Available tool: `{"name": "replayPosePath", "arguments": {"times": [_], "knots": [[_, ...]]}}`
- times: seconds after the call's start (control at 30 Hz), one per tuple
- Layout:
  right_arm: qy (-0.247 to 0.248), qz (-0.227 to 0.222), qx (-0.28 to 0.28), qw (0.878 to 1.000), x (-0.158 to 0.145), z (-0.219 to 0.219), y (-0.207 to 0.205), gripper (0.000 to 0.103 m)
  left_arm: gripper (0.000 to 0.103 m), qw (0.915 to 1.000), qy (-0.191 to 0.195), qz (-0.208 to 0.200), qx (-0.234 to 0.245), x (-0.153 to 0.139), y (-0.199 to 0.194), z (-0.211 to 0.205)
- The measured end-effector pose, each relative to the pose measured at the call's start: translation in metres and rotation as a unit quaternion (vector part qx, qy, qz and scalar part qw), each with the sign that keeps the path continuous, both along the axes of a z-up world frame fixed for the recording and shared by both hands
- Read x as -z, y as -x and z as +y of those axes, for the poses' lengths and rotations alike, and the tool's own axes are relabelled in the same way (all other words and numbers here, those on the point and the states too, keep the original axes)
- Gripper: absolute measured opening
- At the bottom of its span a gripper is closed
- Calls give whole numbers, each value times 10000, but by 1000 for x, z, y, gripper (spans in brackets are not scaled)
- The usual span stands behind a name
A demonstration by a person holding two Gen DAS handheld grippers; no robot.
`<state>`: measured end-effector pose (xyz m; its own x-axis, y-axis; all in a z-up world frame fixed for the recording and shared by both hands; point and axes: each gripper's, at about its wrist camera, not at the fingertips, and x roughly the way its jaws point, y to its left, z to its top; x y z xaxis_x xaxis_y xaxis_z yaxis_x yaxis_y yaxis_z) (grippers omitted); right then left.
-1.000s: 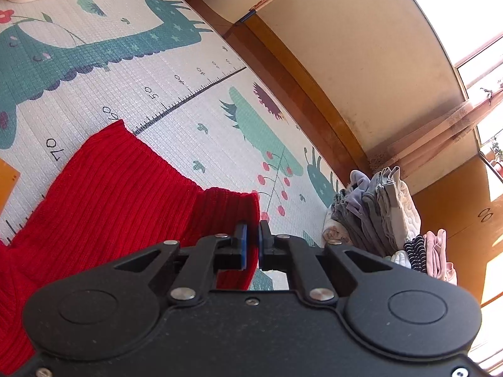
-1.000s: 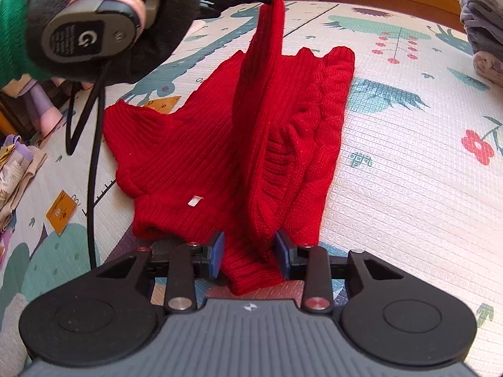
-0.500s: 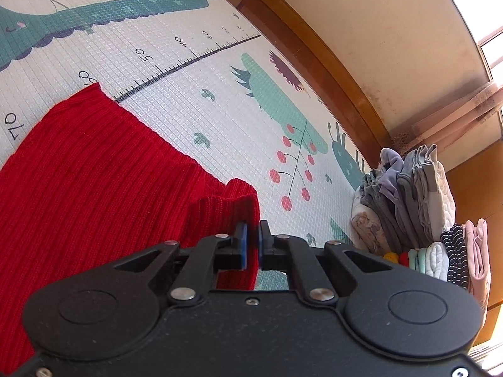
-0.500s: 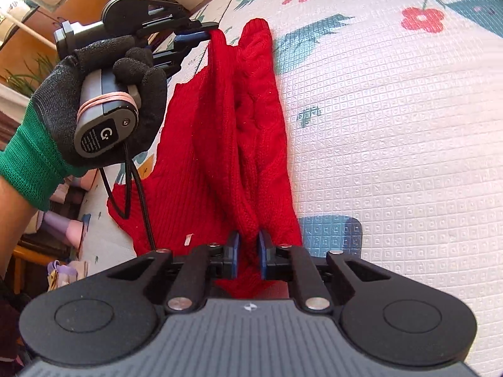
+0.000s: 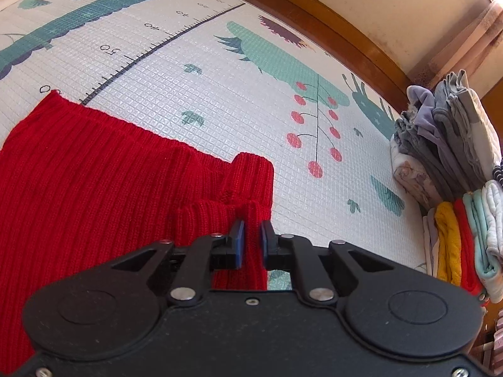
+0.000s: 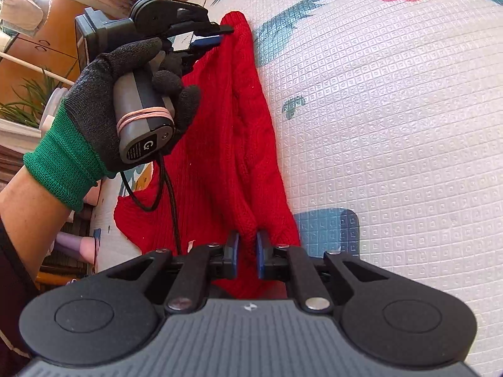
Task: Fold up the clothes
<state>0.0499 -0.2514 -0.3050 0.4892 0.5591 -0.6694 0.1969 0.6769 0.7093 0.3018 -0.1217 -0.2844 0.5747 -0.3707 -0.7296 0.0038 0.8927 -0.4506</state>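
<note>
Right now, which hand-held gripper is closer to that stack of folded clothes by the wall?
Left. The left hand-held gripper has the stack of folded clothes beside it; the right hand-held gripper shows none nearby.

Both wrist views sat low, close over play mat [image 5: 220, 100], looking along own tool; shared red sweater [image 5: 94, 172], right view facing left tool [image 6: 217, 36].
</note>
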Motion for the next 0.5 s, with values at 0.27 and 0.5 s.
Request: {"name": "replayPosePath", "arguments": {"times": [0.27, 0.5], "knots": [[450, -69, -203, 9988, -10, 14, -1, 12, 9, 9942, 78, -740, 781, -38, 28, 32], [2589, -1488, -1155, 9474, -57, 58, 23, 15, 9, 9725, -782, -923, 1990, -26, 65, 9]]}}
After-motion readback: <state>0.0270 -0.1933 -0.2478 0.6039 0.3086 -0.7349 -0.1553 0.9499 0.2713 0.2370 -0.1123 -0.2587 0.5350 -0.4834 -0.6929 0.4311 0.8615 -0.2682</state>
